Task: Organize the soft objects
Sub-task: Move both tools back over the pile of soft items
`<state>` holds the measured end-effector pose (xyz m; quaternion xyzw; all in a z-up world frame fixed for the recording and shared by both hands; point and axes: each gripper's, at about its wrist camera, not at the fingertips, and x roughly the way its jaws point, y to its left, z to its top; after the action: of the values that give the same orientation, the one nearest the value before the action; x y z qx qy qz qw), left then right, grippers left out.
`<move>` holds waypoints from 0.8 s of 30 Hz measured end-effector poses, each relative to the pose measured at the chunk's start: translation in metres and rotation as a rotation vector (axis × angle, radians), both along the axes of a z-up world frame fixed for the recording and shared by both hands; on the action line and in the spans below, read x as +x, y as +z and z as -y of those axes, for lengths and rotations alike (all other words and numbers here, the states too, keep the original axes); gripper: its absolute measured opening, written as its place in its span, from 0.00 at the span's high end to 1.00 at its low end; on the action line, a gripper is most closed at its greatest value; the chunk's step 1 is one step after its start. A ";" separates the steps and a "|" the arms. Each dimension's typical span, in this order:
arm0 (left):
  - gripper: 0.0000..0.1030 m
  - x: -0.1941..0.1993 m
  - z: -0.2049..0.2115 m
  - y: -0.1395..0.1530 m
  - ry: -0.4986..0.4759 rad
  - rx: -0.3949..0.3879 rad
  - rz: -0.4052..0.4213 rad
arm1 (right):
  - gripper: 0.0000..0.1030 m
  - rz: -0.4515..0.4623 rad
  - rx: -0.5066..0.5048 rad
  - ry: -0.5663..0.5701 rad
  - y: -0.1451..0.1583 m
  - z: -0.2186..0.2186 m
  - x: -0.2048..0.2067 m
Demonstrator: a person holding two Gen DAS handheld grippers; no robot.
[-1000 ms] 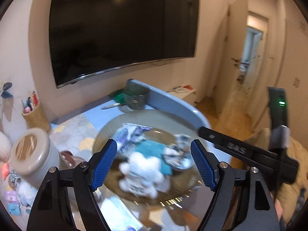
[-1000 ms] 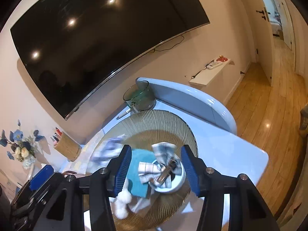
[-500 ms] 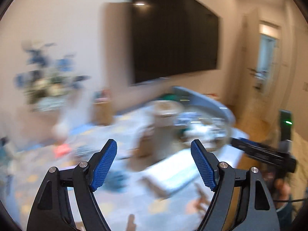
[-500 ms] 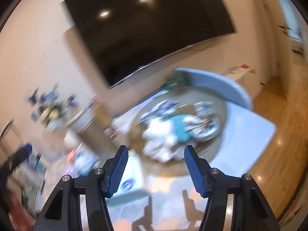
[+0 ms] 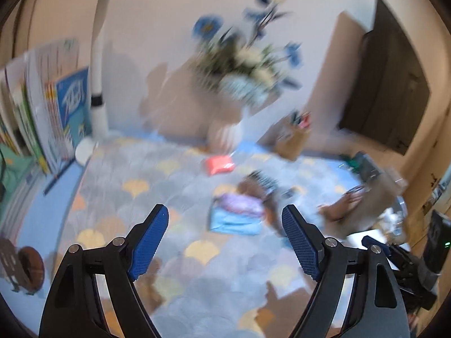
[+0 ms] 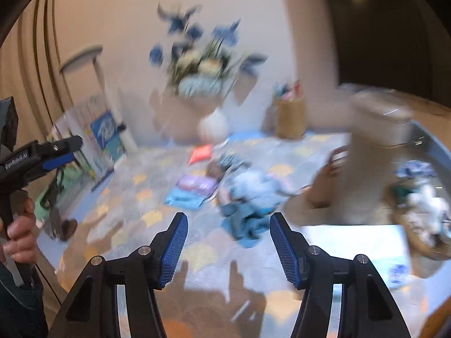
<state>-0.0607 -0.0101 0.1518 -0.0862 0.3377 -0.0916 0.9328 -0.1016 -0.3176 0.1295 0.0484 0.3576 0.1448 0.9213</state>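
Observation:
Both views are motion-blurred. My left gripper (image 5: pixel 225 242) is open and empty above the patterned table mat (image 5: pixel 135 225). A folded blue and lilac cloth (image 5: pixel 235 214) lies ahead of it, a red-orange soft item (image 5: pixel 218 164) farther back. My right gripper (image 6: pixel 228 249) is open and empty. Just ahead of it lies a heap of pale blue and teal cloths (image 6: pixel 249 197). The blue and lilac cloth (image 6: pixel 191 188) lies to their left. A round woven tray (image 6: pixel 422 242) with white and teal soft things is at the far right. The left gripper's body (image 6: pixel 33 157) shows at the left edge.
A vase of blue and white flowers (image 5: pixel 239 64) stands at the back by the wall, with a woven pen holder (image 6: pixel 290 118) beside it. A beige jar (image 6: pixel 375 152) stands right. A white lamp (image 5: pixel 98 84) and upright books (image 5: pixel 50 107) stand left. A pale sheet (image 6: pixel 358 245) lies front right.
Both grippers have swung left, away from the tray of cloths toward the flower vase side of the table. Both stayed open and empty.

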 end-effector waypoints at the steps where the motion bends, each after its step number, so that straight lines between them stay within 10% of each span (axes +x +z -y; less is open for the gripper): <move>1: 0.21 0.007 -0.001 -0.014 -0.003 0.009 -0.016 | 0.43 -0.016 0.002 0.013 -0.010 -0.008 0.008; 8: 0.21 0.047 0.018 -0.110 -0.086 -0.030 -0.202 | 0.43 -0.176 -0.004 -0.043 -0.083 -0.024 0.043; 14: 0.21 0.060 0.032 -0.100 -0.100 0.058 -0.275 | 0.39 -0.230 0.013 -0.131 -0.091 -0.006 0.065; 16: 0.21 0.073 0.036 -0.103 -0.128 0.076 -0.327 | 0.20 -0.233 0.017 -0.147 -0.089 -0.006 0.075; 24: 0.21 0.106 0.057 -0.129 -0.160 0.047 -0.264 | 0.17 -0.275 0.115 -0.281 -0.114 0.006 0.098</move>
<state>0.0453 -0.0667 0.0232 -0.0486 0.4652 -0.1455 0.8718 -0.0033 -0.3238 0.0159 0.1697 0.4610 0.0273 0.8706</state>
